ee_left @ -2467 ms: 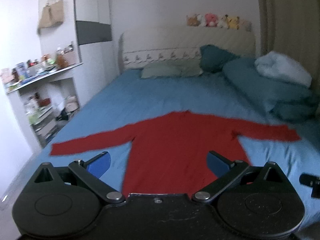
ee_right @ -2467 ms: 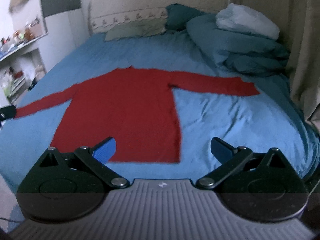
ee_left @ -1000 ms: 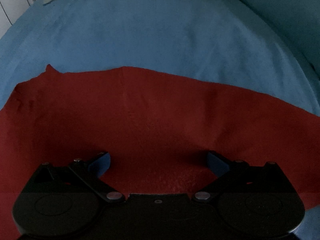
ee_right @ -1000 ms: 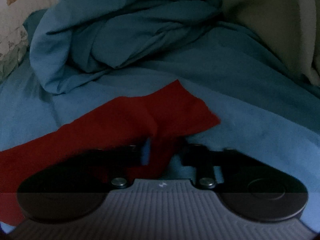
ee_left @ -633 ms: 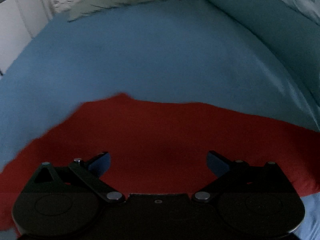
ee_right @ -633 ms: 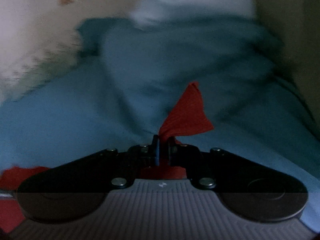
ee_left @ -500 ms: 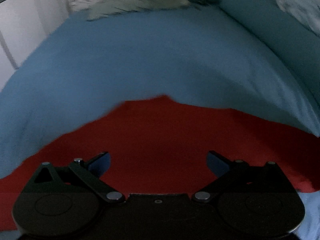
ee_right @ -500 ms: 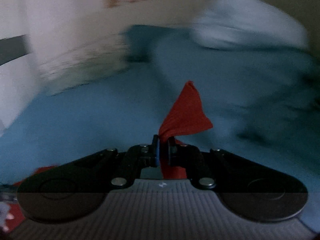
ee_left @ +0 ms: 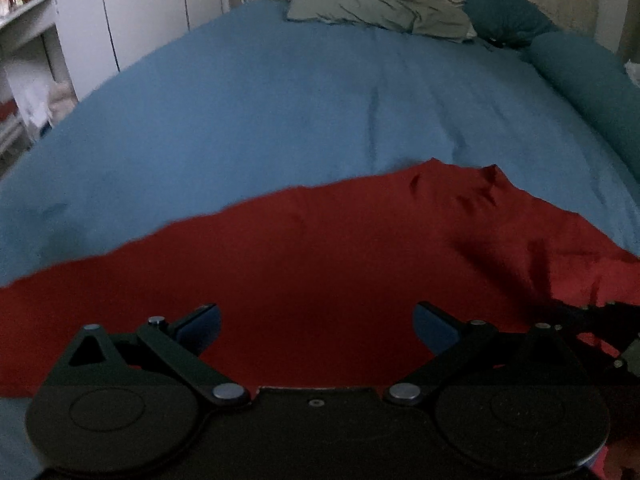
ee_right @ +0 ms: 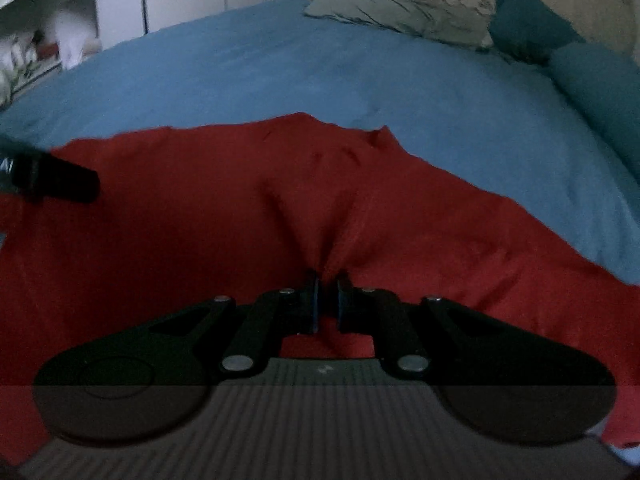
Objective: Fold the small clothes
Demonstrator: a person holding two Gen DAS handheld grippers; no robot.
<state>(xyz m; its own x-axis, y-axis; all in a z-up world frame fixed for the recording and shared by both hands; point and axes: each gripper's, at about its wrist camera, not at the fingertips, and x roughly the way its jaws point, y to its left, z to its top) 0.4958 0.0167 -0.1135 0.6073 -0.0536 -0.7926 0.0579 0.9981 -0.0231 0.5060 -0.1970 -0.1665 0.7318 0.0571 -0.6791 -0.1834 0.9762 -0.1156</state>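
— What moved?
— Since a second ago my right gripper (ee_right: 326, 296) carried the red top's (ee_right: 200, 240) sleeve inward; jaws, just easing apart, still pinch it lower centre.
— Left gripper (ee_left: 316, 320)?
— Spread wide above the top on the blue bedsheet (ee_left: 280, 120).

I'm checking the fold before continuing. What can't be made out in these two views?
- Left wrist view: the red top's near hem, hidden behind the left gripper.
- Right wrist view: the sleeve end in the right gripper, lost in bunched fabric.
- Both views: shelf items, too blurred and cut off.
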